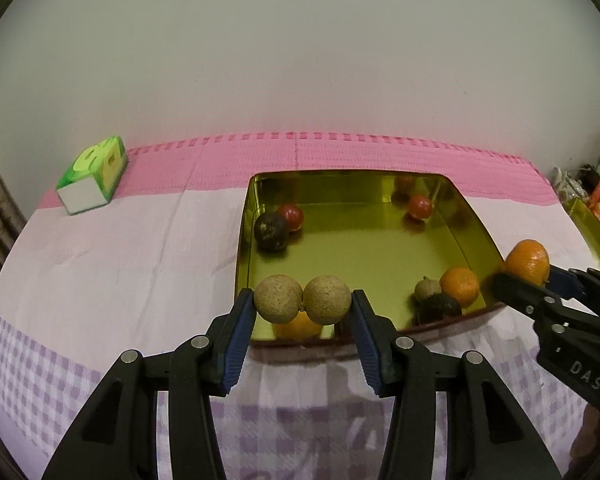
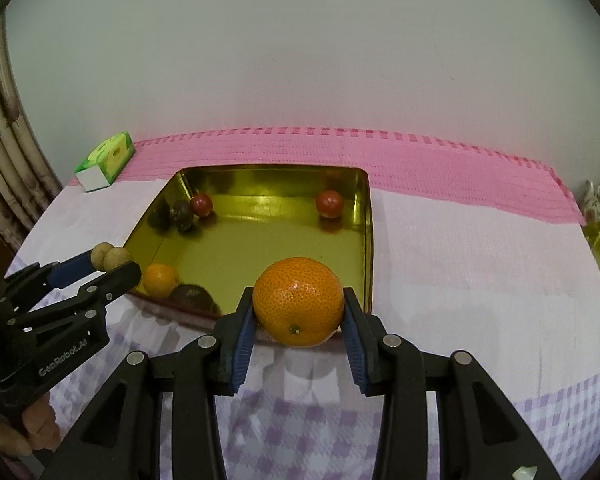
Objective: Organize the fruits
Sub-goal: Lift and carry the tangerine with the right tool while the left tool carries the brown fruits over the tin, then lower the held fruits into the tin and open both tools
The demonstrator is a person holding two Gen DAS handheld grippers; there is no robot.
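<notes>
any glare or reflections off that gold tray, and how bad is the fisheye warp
Left wrist view: the gold tray mirrors the red fruit on its far wall, and the pink cloth edge bows upward. Right wrist view: bright glare streaks on the tray floor, dark vignette in the corners, and the orange is sharp.

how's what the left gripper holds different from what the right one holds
The left gripper clamps two small tan round fruits side by side; the right gripper clamps one orange. The tan pair look dull and rough, the orange bright and dimpled. The orange is bigger than either tan fruit. Both are held near the gold tin.
</notes>
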